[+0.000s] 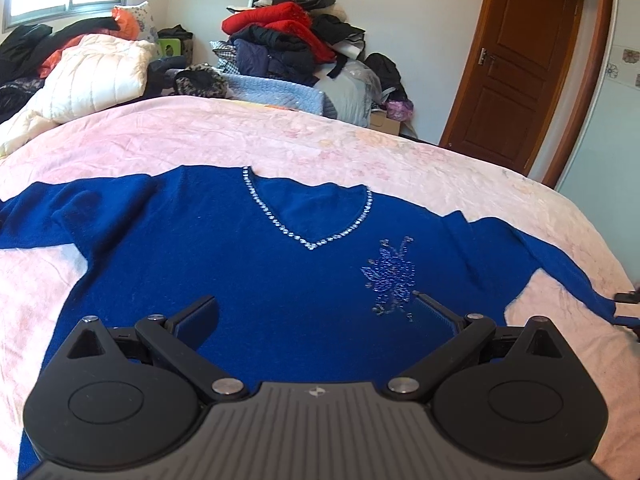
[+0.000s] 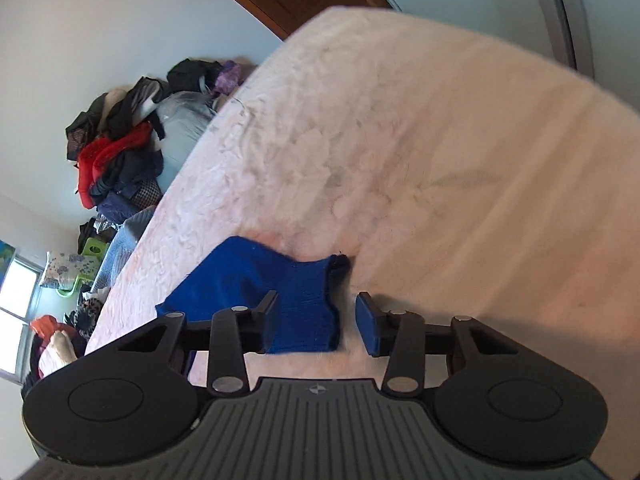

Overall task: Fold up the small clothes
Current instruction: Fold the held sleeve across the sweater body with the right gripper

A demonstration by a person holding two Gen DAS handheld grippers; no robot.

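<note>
You are working over a bed (image 1: pixel 360 152) that is wearing a pale pink flowered cover, and a blue sweater (image 1: pixel 240 264) is lying face up and flat across it, its V-neck (image 1: pixel 312 216) trimmed with small shiny stones and pointing toward you. Both sleeves are spreading outward to the sides. Behind the bed a heap of clothes (image 1: pixel 288 36) is piling up against the wall, with a brown door (image 1: pixel 516 68) standing to its right. Your left claw (image 1: pixel 316 312) is hovering over the sweater's lower chest with its jaws standing wide and nothing between them; a beaded flower motif (image 1: pixel 390 276) is sitting just beside its right finger. Your right claw (image 2: pixel 316 320) is reaching at the ribbed cuff (image 2: pixel 308 312) of one sleeve, which is lying on the bed between its partly parted jaws; the left pad seems to be touching the cloth, though the view is too blurred to be sure, while the right pad is standing clear of it.
</note>
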